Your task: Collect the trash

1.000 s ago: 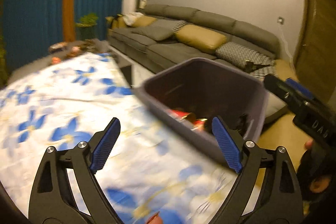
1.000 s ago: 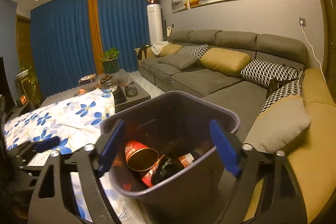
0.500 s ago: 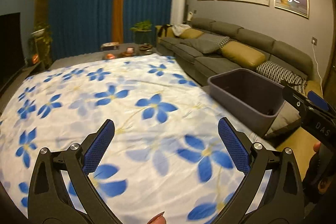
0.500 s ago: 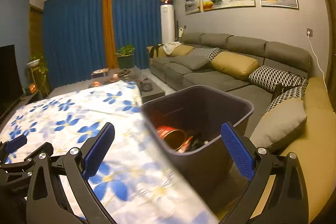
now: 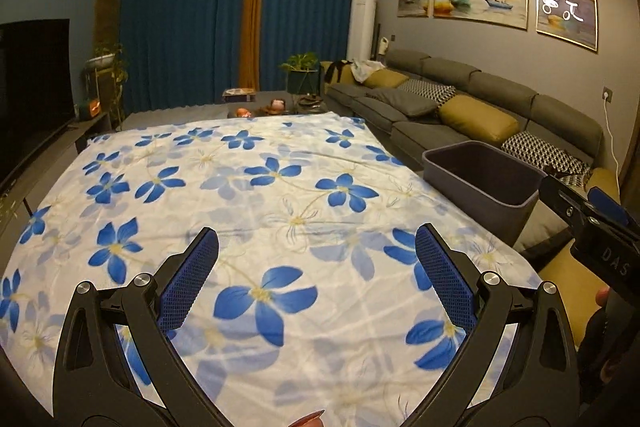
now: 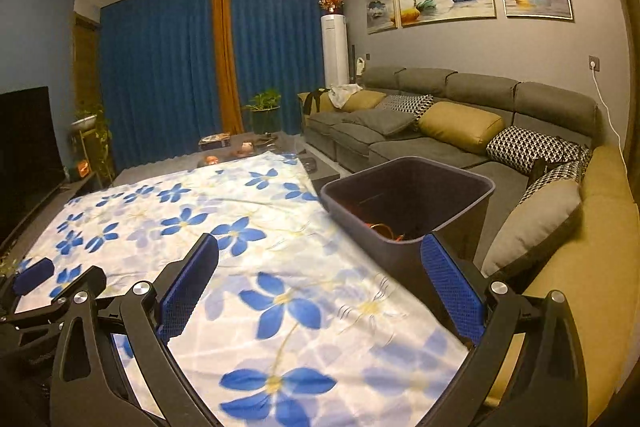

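Holding both grippers over the flowered cloth [image 5: 280, 195] on the worktop, I see the left gripper [image 5: 316, 263] with jaws spread wide and nothing between them — they have just been opening. The right gripper [image 6: 320, 267] matches: jaws wide, empty, just opened. The grey bin [image 6: 408, 203] sits at the worktop's edge at two o'clock, with red trash [image 6: 380, 229] inside, beside the sofa [image 6: 440, 143].

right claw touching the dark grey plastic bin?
Apart. In the right wrist view the right claw stands open over the white cloth with blue flowers, and the dark grey plastic bin stands beyond its tips with nothing between the pads.
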`<state>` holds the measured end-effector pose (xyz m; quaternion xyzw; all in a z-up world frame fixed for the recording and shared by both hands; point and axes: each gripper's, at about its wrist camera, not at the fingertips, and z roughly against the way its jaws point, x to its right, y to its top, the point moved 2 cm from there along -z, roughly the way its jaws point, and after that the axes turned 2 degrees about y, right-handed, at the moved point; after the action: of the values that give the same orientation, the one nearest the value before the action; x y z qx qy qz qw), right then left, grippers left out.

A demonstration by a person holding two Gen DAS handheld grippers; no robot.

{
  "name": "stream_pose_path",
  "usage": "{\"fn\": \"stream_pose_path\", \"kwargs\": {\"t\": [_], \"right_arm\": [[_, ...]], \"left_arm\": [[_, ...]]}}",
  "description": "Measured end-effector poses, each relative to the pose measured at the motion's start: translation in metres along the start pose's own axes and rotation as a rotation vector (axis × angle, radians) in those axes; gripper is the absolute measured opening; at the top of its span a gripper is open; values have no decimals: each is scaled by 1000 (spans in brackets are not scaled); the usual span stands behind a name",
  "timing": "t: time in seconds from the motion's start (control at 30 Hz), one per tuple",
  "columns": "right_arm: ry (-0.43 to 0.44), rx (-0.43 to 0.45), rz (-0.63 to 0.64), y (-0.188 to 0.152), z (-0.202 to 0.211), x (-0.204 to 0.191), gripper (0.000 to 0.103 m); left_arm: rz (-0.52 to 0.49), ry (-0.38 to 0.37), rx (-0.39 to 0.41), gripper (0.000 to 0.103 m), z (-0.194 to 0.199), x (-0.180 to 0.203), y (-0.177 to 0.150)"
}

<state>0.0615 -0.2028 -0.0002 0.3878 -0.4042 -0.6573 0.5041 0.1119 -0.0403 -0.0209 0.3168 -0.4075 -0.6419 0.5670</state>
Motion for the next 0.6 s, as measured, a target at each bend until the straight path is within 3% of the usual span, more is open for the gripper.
{"fn": "stream_pose_path", "kwargs": {"t": [0.6], "right_arm": [[10,44,49,-2,31,-26,97]], "left_arm": [[25,2,31,97,33,-14,-1]]}}
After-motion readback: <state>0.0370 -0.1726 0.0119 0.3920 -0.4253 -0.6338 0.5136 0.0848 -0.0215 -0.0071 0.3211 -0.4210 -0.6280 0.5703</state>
